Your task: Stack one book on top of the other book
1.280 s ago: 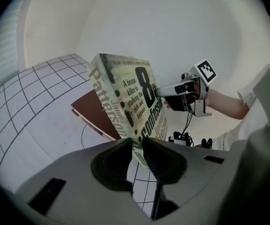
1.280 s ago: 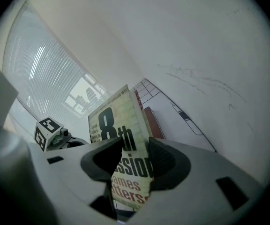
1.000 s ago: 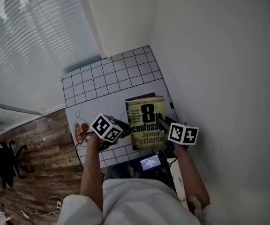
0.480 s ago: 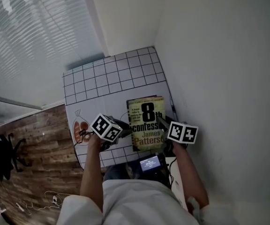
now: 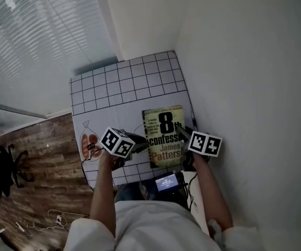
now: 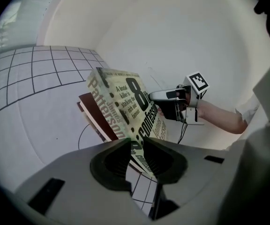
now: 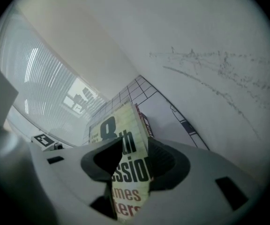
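Yellow-green paperback book [image 5: 164,135] shifted, strip beneath its far edge now covered! Head view: left tongs [image 5: 140,140], right tongs [image 5: 182,135] flank it on white gridded worktop [image 5: 119,88]. Left gripper view: tongs clamp its near corner, dark red book [image 6: 98,119] peeks out underneath. Right gripper view: tongs grip its right edge.

Top book [image 5: 163,136] yellow-green, black lettering — lower book [image 6: 95,116] dark red; table [image 5: 119,88] white, black grid.
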Motion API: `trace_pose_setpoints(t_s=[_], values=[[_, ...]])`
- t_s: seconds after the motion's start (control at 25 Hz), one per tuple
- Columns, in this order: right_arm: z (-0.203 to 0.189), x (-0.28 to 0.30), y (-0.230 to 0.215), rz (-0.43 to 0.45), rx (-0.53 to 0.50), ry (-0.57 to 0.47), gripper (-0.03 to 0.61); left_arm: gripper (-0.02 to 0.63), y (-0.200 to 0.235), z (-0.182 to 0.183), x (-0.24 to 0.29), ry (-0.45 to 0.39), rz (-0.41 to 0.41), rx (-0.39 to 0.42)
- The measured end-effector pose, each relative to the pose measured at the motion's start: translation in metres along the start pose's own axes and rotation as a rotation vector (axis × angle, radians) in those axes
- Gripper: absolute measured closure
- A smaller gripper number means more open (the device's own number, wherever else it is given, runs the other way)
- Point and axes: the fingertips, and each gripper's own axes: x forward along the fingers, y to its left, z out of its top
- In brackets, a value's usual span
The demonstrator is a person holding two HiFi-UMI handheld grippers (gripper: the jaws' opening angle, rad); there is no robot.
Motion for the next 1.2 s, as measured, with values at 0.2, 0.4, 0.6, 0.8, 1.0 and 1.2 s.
trace_pose_setpoints(t_s=[0.2, 0.4, 0.6, 0.8, 1.0, 1.2], values=[[0.001, 0.007, 0.0, 0.002, 0.01, 0.007, 0.405, 0.529, 0.004, -0.003, 0.001, -0.004, 0.0, -0.02], [0.002, 0.014, 0.001, -0.002, 0.014, 0.022, 0.405, 0.528, 0.008, -0.006, 0.001, -0.02, -0.007, -0.046], [0.002, 0.018, -0.005, -0.056, -0.013, 0.015, 0.405, 0.528, 0.013, -0.002, 0.003, -0.046, -0.001, -0.057], [0.001, 0.02, -0.006, -0.094, -0.082, 0.037, 0.409, 0.528, 0.013, -0.002, 0.004, -0.054, -0.016, -0.074], [0.001, 0.021, -0.008, -0.109, -0.09, 0.04, 0.422, 0.528, 0.016, -0.003, 0.005, -0.076, -0.025, -0.107], [0.001, 0.017, -0.008, -0.119, -0.094, 0.02, 0.428, 0.529, 0.015, -0.002, 0.004, -0.077, -0.023, -0.117]])
